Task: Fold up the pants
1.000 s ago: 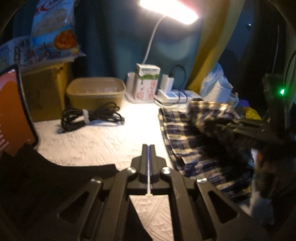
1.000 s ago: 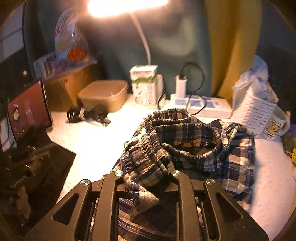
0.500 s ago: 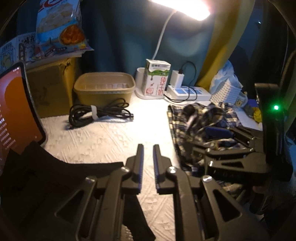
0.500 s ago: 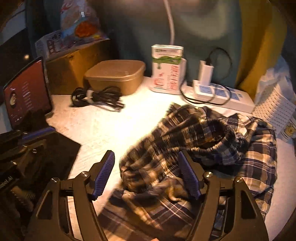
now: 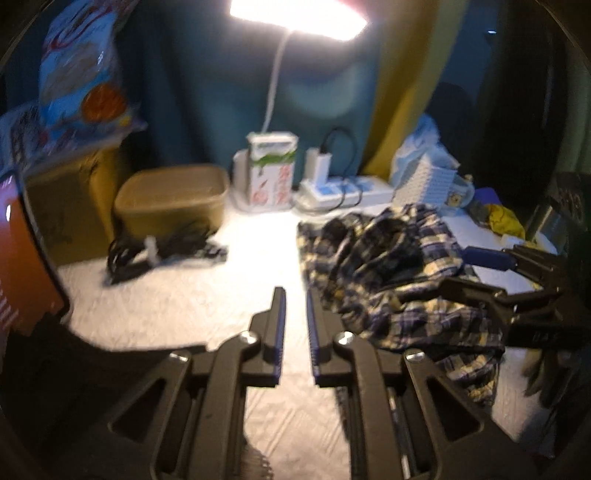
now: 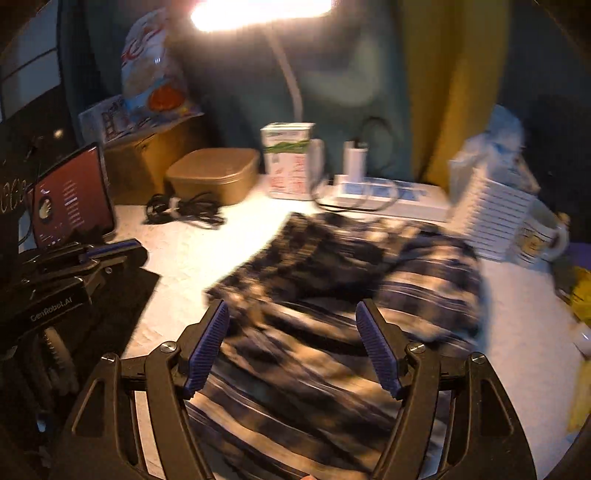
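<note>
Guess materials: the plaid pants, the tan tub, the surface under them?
Plaid pants: soft woven cloth, probably cotton or flannel; matte, crumples in loose folds. Tan tub: likely moulded plastic; smooth, rounded corners, dull sheen. Table cover: white, embossed pattern, looks like paper or textured vinyl; cannot tell which.

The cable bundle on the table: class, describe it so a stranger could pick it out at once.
Start at the lamp shining over the white table, then drop to the tan tub at the back left. The cable bundle lies just in front of that tub. It is the only black coil there, cinched by a pale tie, unlike the cord plugged into the power strip.
</note>
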### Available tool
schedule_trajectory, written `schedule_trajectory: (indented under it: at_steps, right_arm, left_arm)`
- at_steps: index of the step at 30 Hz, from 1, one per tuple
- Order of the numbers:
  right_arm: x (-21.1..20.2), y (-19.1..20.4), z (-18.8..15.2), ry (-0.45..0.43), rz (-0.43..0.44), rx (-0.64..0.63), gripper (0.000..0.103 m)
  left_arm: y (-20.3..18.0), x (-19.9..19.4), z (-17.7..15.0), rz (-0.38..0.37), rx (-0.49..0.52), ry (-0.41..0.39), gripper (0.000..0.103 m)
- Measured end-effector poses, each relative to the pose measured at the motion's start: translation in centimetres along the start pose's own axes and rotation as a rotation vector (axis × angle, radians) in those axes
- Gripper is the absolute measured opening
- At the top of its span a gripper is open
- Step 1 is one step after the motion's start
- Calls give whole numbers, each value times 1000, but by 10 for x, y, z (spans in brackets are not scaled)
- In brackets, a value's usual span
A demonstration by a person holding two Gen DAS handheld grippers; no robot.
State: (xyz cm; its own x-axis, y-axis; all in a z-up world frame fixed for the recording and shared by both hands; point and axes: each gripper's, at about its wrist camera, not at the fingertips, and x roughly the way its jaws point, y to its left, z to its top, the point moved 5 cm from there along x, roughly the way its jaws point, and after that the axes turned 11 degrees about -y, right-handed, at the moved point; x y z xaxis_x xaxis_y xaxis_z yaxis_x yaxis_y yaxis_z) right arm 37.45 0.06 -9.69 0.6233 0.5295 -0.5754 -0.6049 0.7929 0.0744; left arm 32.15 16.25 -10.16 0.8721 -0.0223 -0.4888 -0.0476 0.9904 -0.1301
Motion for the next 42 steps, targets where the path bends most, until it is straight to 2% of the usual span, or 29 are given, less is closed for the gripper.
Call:
schedule_trajectory:
  at_steps: [3,5,7,11,17,19,21,27,31,34,37,42]
  right_arm:
    - [-5,-33,-9,1,-36,38,74]
    - [-6,-50,-13,0,-52,48,74]
    - [-7,-69,-16,-2,-79,60,74]
    - [-7,-106,-17,-13,-115,99,74]
    - [-6,-134,-16,-28,-123,125,74]
    - [-5,-138,-18,-27,-119,125,74]
    - [-2,-142,-22,-20,-113,125,74]
    - [9,-151,-31,2,-91,144,74]
    - [16,-149,-35,11,-70,148,74]
    - [18,-146,-35,13,-54,134,74]
    - [18,-146,-34,10,-48,127,74]
    - [19,-149,-32,11,-50,135,74]
  left_arm:
    - [-5,19,-7,-32,-58,75,11]
    - [-9,29,-6,-38,-71,89,11]
    - [-18,37,0,-50,-44,82,11]
    - [-52,51,21,-148,51,57,11]
    - [-95,101,28,-211,217,106,12]
    - [-99,111,30,-184,253,95,12]
    - [-98,119,33,-178,228,100,12]
    - [-108,112,37,-214,239,91,12]
    - [-103,136,22,-183,259,165,12]
    - [-93,153,12,-123,260,207,13]
    - [-92,162,4,-149,221,288,13]
    - [-89,160,2,-222,205,281,9]
